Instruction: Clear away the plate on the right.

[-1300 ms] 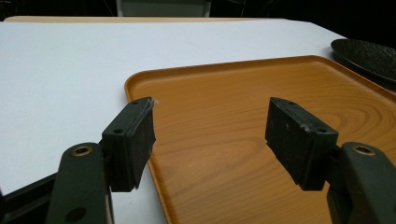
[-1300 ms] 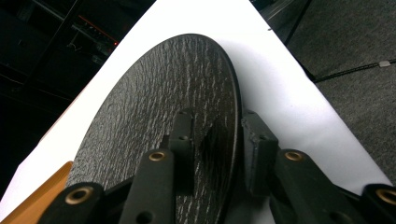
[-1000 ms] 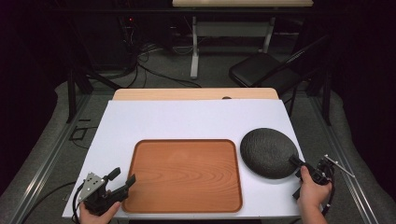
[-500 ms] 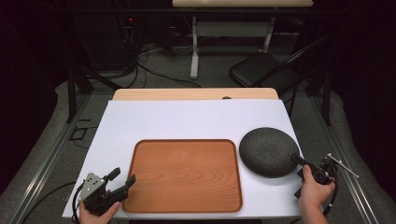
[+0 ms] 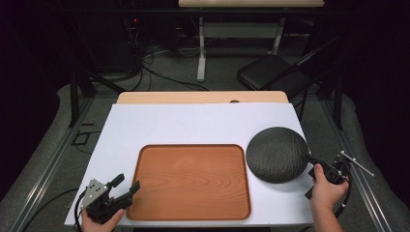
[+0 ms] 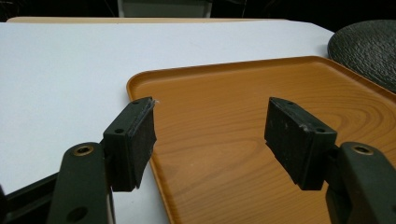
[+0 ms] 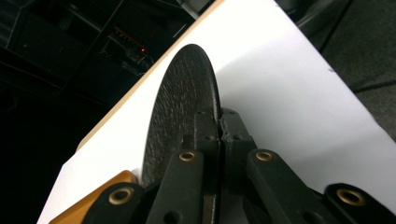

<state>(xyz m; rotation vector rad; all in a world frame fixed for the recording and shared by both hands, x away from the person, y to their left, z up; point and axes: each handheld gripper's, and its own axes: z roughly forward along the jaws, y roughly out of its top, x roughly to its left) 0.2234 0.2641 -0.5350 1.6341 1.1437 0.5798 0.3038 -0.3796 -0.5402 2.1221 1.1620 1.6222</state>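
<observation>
Your left gripper point(image 5: 124, 188) sits lower left in the high view, fingers spread, nothing between them, at the near left corner of the wooden tray point(image 5: 193, 181). The left gripper view gives what the high view can't: left finger pad point(image 6: 140, 135) over the white bench point(image 6: 60, 70) just outside the tray rim, the right pad over the tray's wood grain. Whether they touch, can't tell.

Your right gripper point(image 5: 309, 159) is lower right in the high view, your hand point(image 5: 324, 193) wrapped on it, fingers pinching the near right edge of the dark round plate point(image 5: 276, 153). The right gripper view shows that grip up close: fingers pressed on the plate's thin rim, the plate seen edge-on with a rough, pebbled dark grey face point(image 7: 180, 107). The tray corner point(image 7: 98, 200) shows lower left there.

From the high view the plate is a flat, matte, textured disc, right of the tray, just beside its right rim, over the white bench surface. Whether it's lifted or resting, can't tell.

Farther back: bare wood strip of bench point(image 5: 203, 97), then a black chair point(image 5: 270, 72) on the floor, upper right of the frame.
</observation>
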